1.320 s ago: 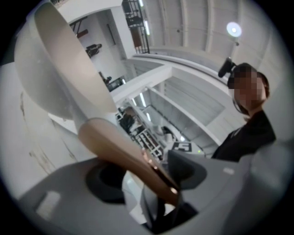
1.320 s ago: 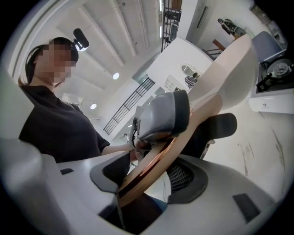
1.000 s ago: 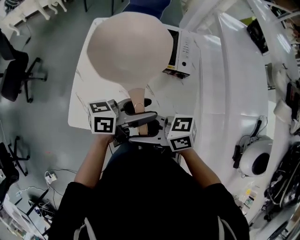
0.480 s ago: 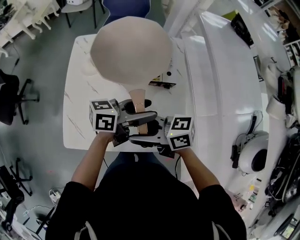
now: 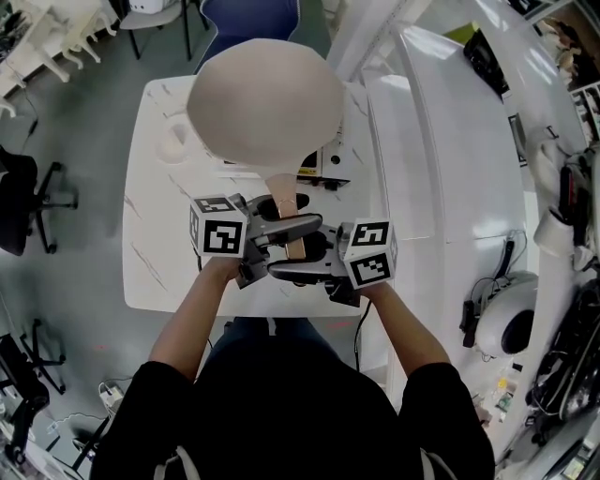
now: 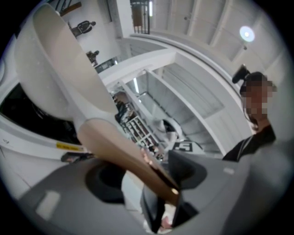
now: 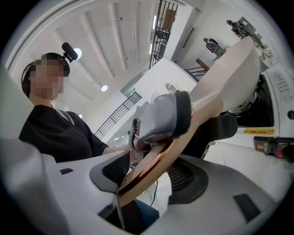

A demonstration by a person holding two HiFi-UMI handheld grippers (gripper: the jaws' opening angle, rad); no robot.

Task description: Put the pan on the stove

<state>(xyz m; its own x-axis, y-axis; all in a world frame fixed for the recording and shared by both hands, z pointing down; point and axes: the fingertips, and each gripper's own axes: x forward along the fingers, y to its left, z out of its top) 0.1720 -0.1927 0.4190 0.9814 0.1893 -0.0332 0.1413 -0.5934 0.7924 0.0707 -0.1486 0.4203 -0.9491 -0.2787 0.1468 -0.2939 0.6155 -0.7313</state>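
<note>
Since a second ago the pan [image 5: 265,103] and both grippers sit further up over the counter [image 5: 155,234]. The stove [image 5: 325,167], which then stuck well out past the pan's right side, is now mostly covered by it. Only the stove's near edge with its yellow label shows below the pan's rim.

From the head view, the pan is a big pale round shape. Its wooden handle [image 5: 278,192] points back toward me. My left gripper [image 5: 286,234] comes in from the left and my right gripper [image 5: 305,258] from the right. They meet on the handle, close beside each other, and each is clamped on it.

In the left gripper view, the handle [image 6: 124,151] runs slantwise between the two grey jaws of the left gripper [image 6: 156,183]. The pan [image 6: 59,69] rises beyond it, tilted in that view, over the black top and white front edge of the stove [image 6: 27,114].

In the right gripper view, the handle [image 7: 161,156] is wedged between the jaws of the right gripper [image 7: 151,179], and a finger of the left gripper presses on it from above. The pan [image 7: 229,73] hangs just over the stove [image 7: 275,105], whose white panel and dark top show at the right. I cannot tell whether the pan's base touches the stove.

A blue chair [image 5: 248,19] stands beyond the counter, and a black chair [image 5: 23,202] is off to the left.
</note>
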